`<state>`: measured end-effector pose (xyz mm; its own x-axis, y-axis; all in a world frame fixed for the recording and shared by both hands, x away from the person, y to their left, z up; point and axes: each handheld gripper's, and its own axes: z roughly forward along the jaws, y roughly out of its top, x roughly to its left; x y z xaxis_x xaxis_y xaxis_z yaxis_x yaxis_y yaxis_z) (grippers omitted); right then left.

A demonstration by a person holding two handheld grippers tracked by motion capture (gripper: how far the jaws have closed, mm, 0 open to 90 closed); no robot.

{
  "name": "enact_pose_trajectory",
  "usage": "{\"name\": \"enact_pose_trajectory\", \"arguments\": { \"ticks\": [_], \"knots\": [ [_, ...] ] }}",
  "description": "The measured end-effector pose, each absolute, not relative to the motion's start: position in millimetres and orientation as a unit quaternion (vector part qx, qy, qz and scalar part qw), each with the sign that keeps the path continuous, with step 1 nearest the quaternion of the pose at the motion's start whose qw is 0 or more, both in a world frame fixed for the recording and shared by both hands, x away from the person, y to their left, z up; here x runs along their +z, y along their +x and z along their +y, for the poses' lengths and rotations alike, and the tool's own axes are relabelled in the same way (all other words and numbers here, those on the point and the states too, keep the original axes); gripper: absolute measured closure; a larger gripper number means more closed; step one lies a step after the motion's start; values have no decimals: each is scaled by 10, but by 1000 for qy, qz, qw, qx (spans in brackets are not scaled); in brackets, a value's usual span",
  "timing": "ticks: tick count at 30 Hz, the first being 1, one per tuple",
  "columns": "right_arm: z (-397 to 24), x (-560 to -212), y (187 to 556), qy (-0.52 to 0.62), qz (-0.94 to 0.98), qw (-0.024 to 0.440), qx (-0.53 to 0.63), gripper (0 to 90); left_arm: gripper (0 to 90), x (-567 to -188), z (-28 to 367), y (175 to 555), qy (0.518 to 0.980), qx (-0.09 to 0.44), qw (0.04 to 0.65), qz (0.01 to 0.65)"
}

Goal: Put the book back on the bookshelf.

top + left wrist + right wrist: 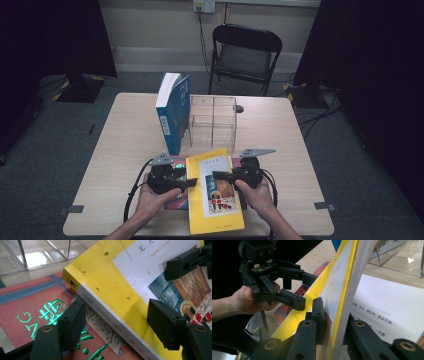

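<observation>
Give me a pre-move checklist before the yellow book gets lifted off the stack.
1. Right tongs clamped on the yellow book edge: ok, jaws on both faces.
2. Left tongs gripping the spine side: not ok, jaws straddle it with gaps.
3. Red book underneath free of the tongs: cannot tell, the left jaw sits very close.
4. Clear organizer compartments empty: ok.
5. Blue book standing upright beside the organizer: ok.
</observation>
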<state>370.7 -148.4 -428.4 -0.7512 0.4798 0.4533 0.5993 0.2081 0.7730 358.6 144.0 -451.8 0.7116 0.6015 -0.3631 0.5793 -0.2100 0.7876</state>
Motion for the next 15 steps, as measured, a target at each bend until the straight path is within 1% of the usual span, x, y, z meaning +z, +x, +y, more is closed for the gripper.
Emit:
{"name": "enact_pose_trajectory", "arguments": {
  "ticks": [3, 4, 7, 15],
  "knots": [
    [-1478, -4260, 3696, -341, -775, 57, -529, 819, 320, -4521, 1428, 3652, 770, -18, 505, 389],
    [-1466, -4244, 3691, -339, -776, 55, -528, 820, 312, -4521, 1426, 3670, 770, -20, 506, 387],
    [-1461, -4214, 3684, -335, -777, 46, -531, 825, 325, -4518, 1434, 3690, 765, -31, 515, 385],
    [-1467, -4089, 3691, -331, -771, 35, -543, 849, 342, -4425, 1419, 3732, 764, -26, 527, 371]
  ]
}}
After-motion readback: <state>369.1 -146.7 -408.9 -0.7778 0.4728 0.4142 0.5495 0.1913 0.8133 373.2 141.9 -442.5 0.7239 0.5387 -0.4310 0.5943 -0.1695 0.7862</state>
